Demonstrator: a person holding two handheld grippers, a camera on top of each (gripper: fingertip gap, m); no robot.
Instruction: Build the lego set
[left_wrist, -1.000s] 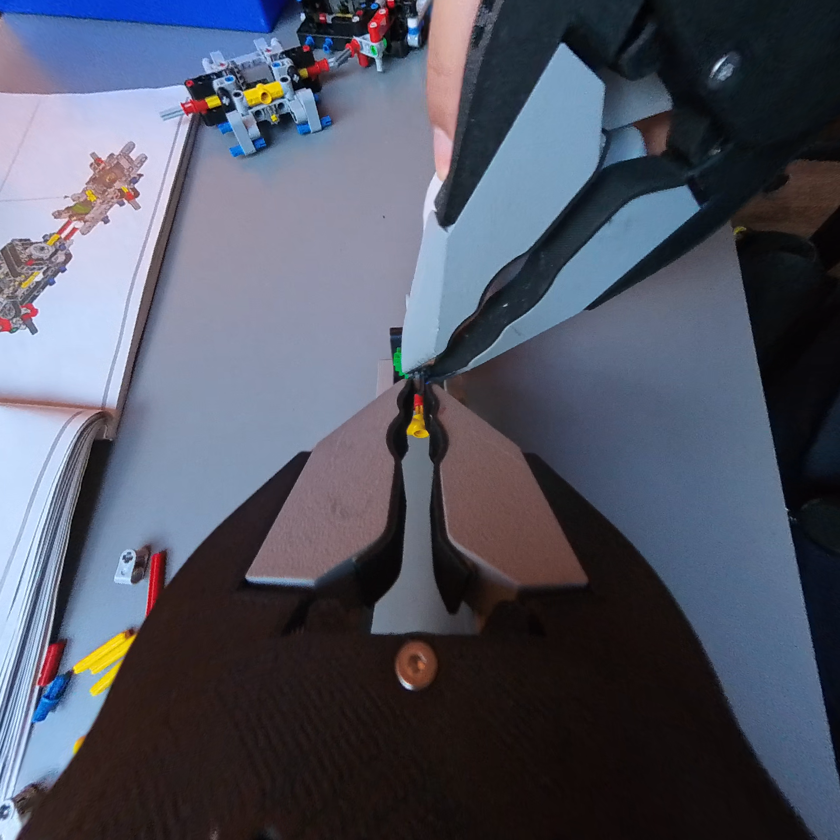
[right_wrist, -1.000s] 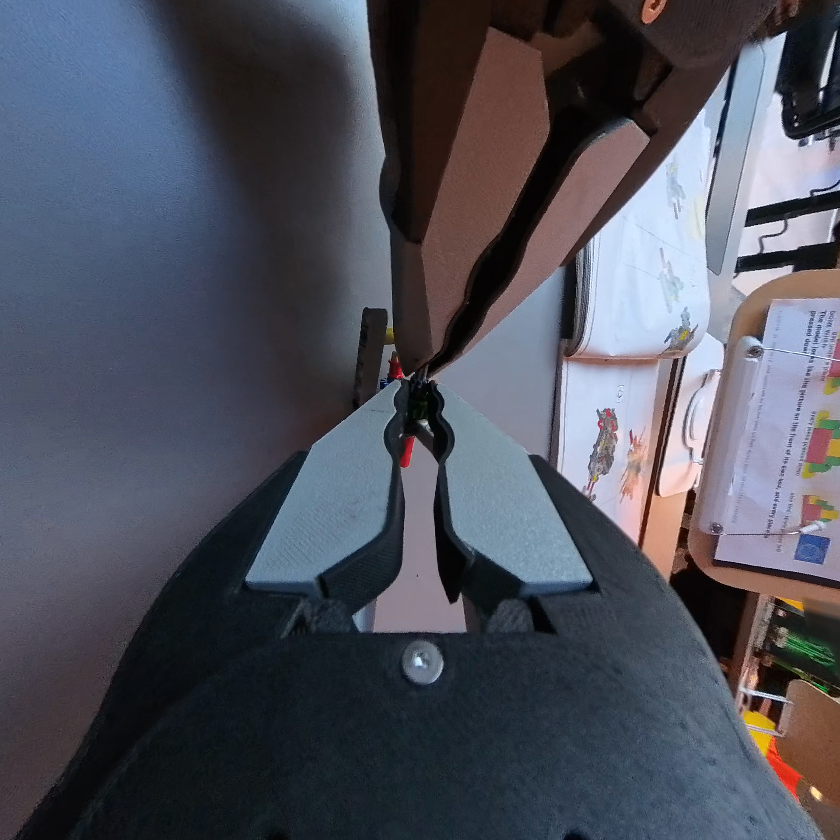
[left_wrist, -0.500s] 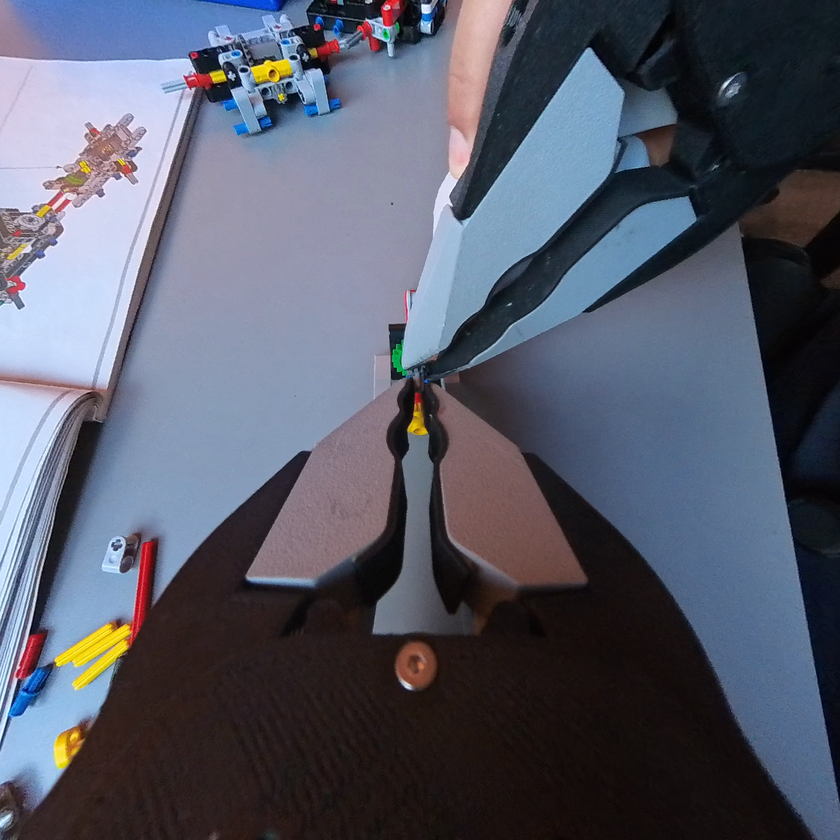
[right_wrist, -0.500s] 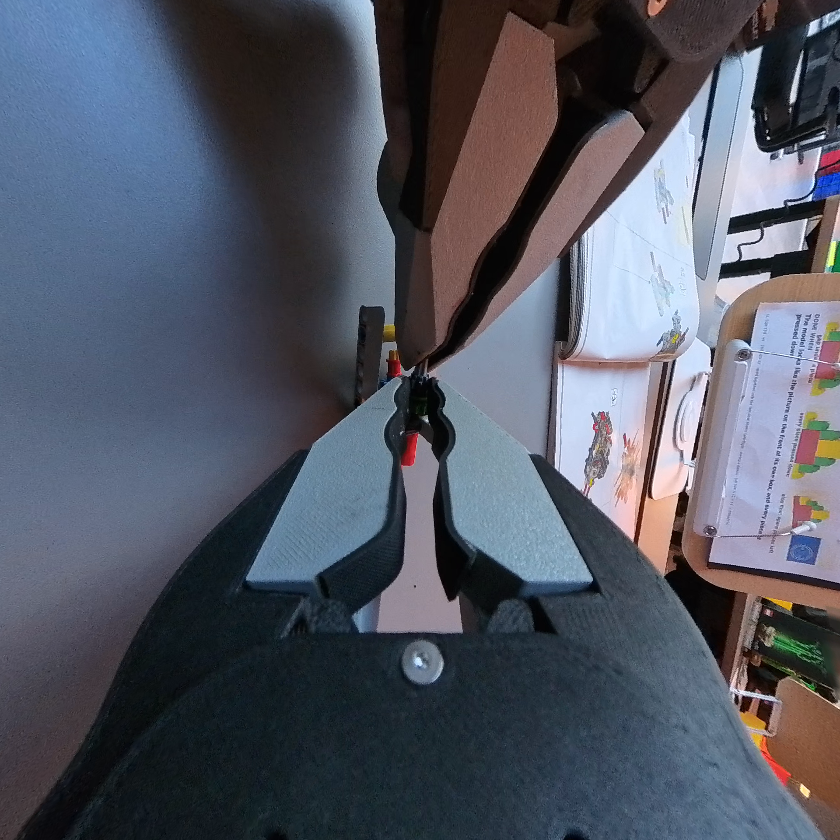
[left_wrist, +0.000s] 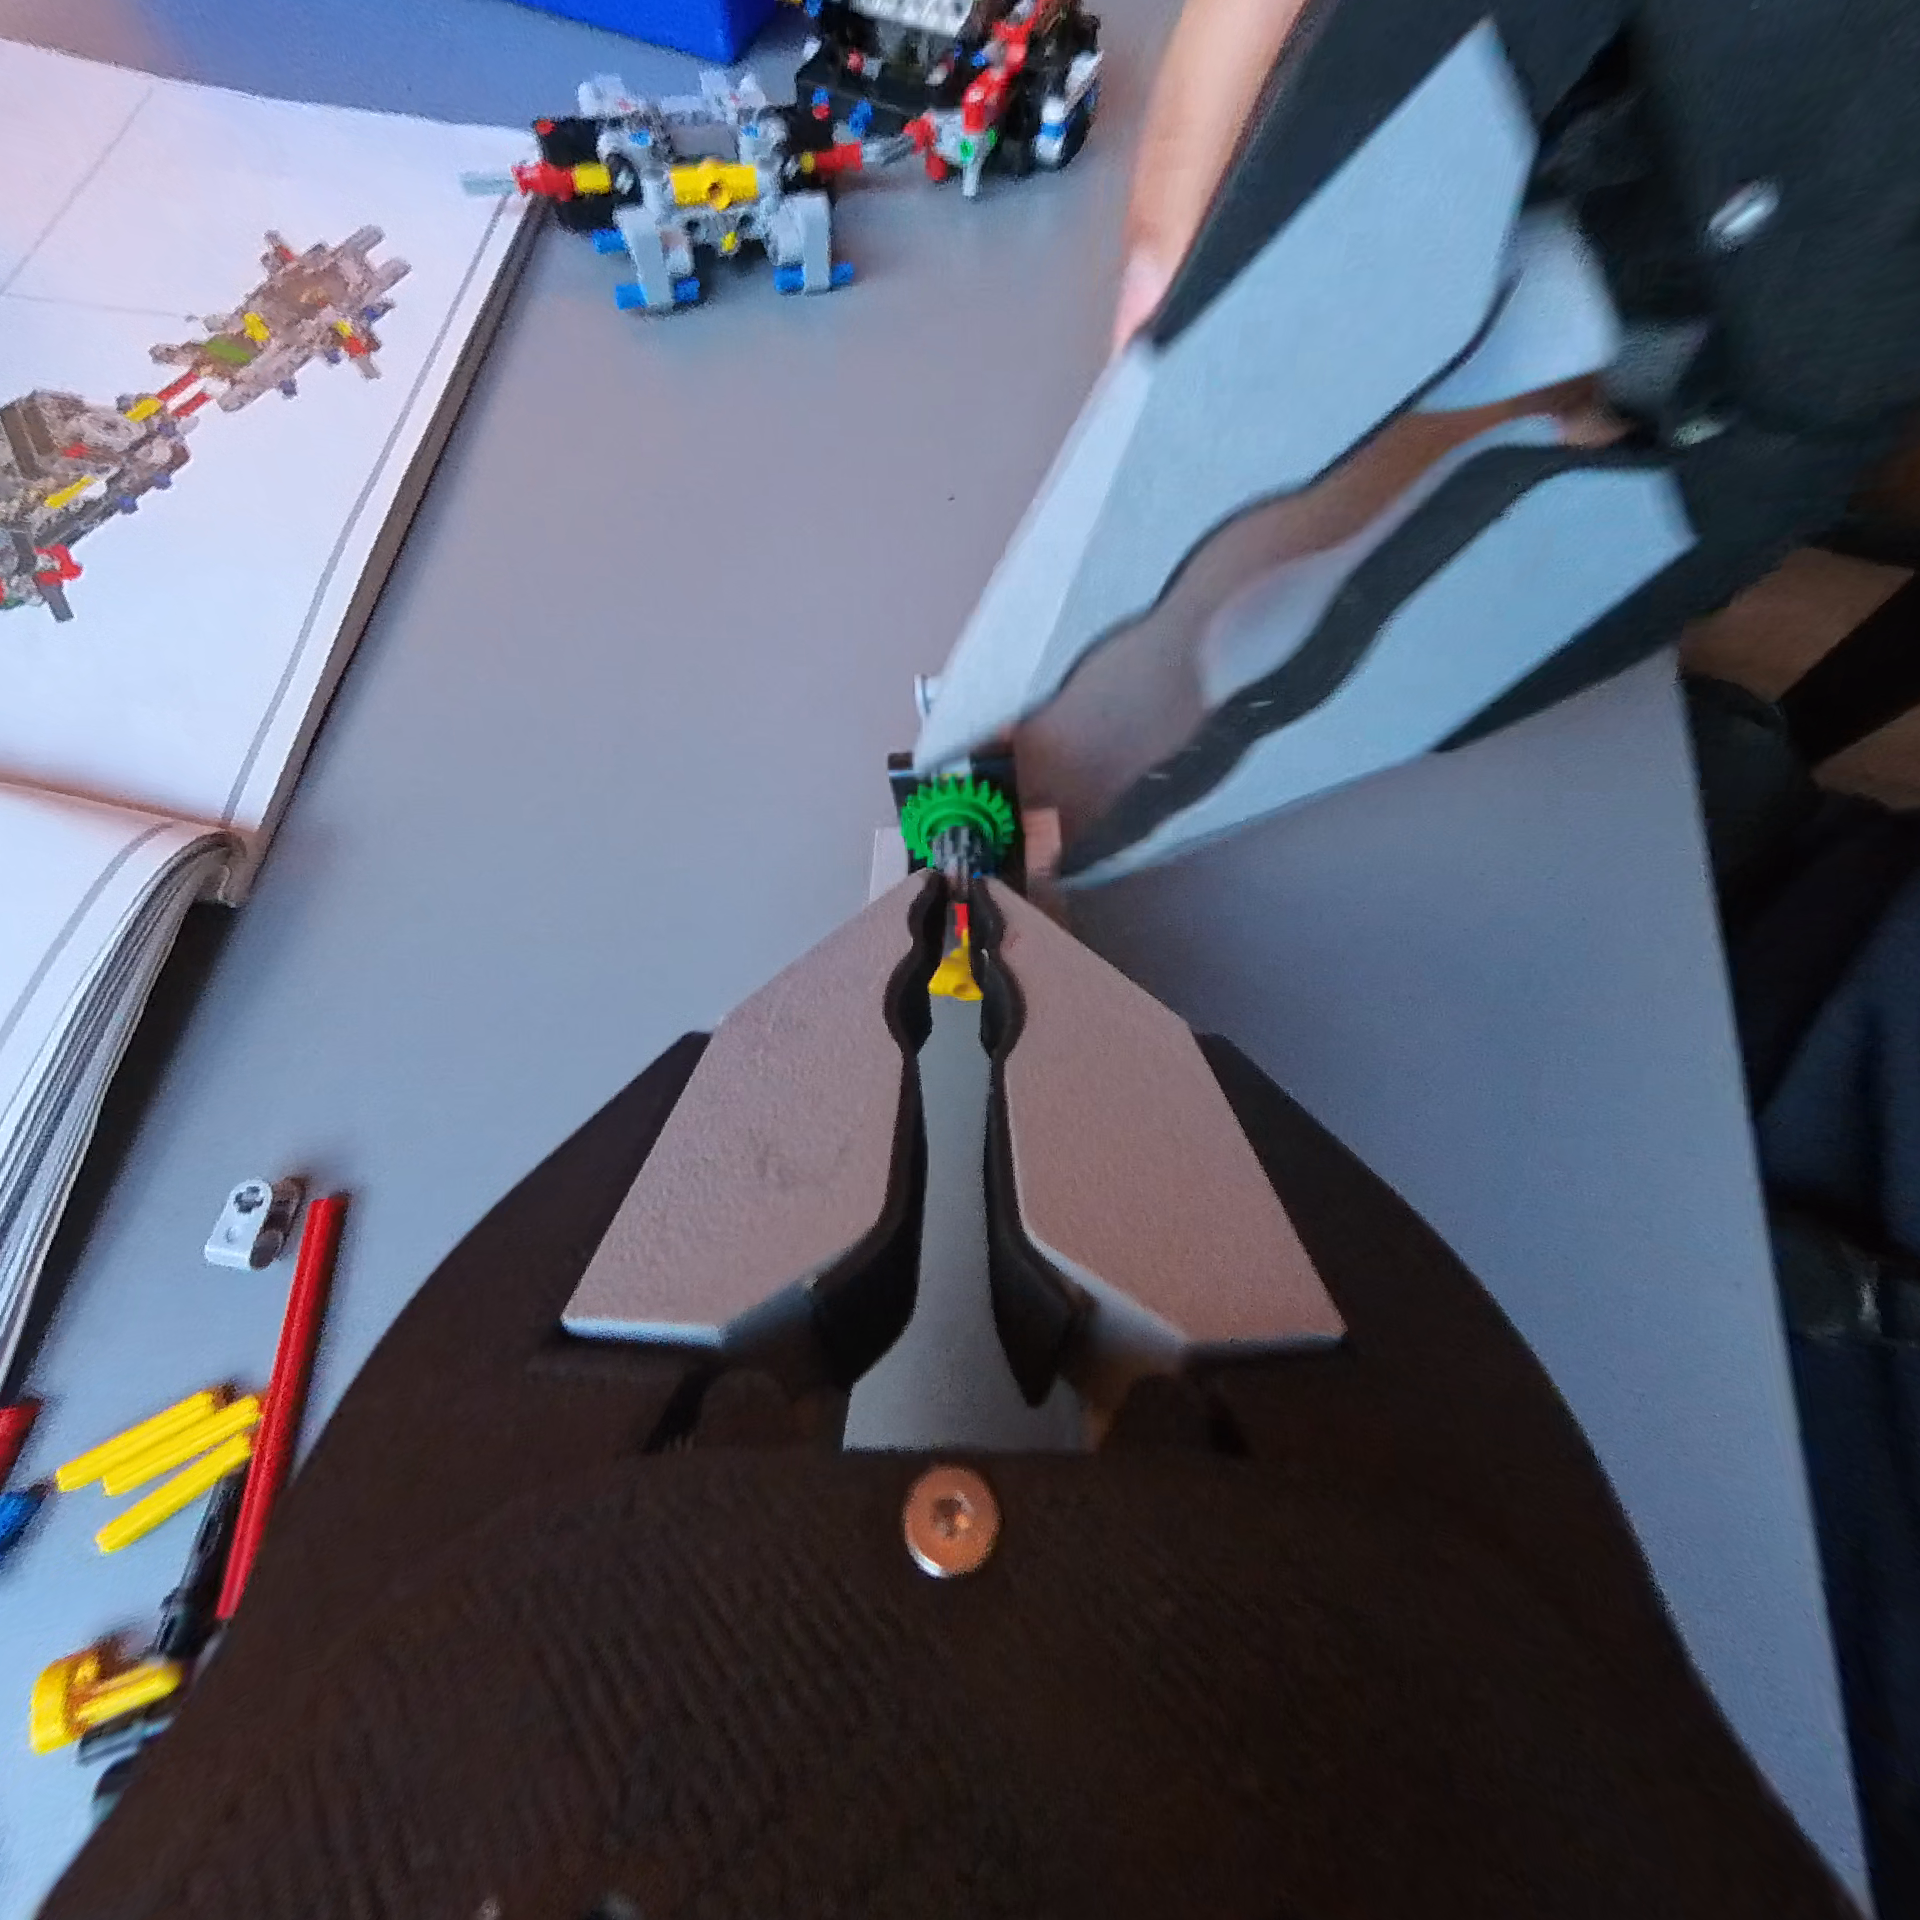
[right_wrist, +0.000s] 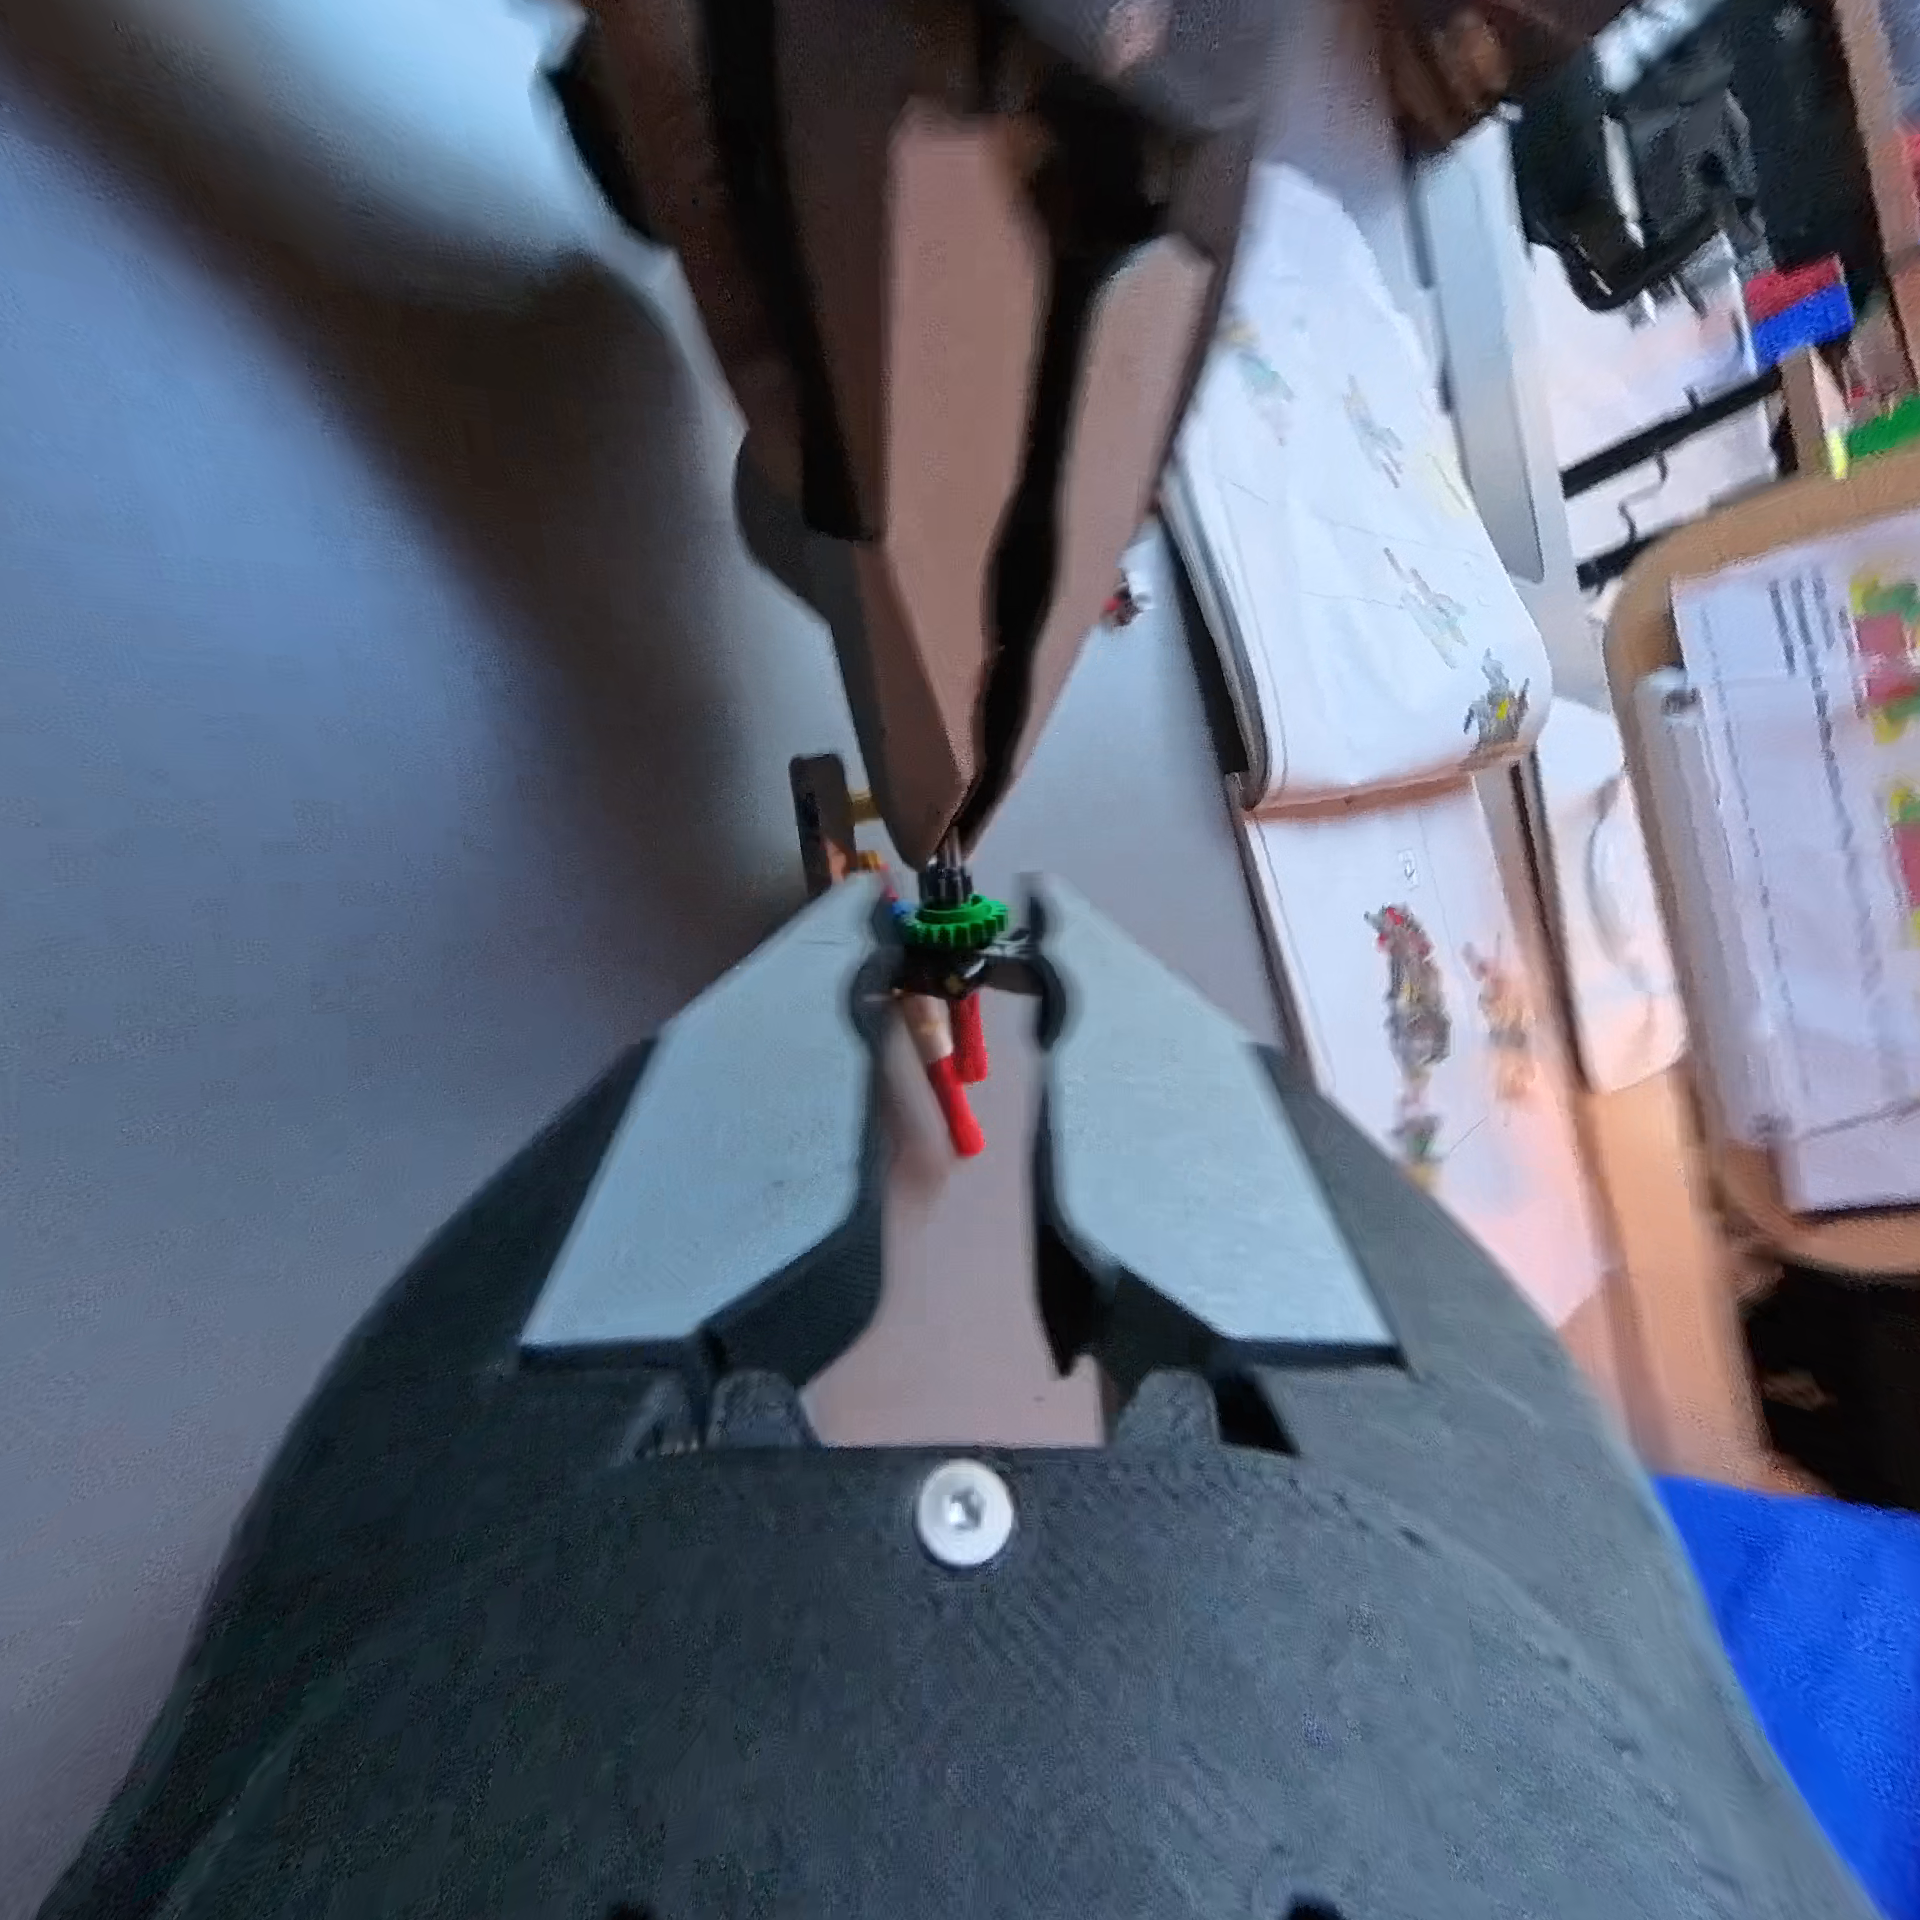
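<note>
My left gripper, with brown fingers, is shut on the dark axle tip of a small brick assembly. The assembly carries a green gear on a black part, and a yellow piece shows between my left fingers. In the right wrist view the left gripper comes down from above onto the axle over the green gear. Red pins hang under the gear. My right gripper, with grey fingers, is open, its fingertips spread on either side of the assembly. In the left wrist view the right gripper reaches in from the upper right.
An open instruction booklet lies at the left on the grey table. Two built brick models stand at the back. Loose yellow axles, a red axle and a grey connector lie at the front left. A person's hand holds the right gripper. Less than 4 cm separates the two grippers' tips. The grey connector is about equally far from each gripper, around 15 cm. It is also in sight in the right wrist view.
My right gripper's fingers, shut at the assembly in the earlier frames, have spread apart and let it go, so the green gear now shows. My left gripper stays shut on the axle.
</note>
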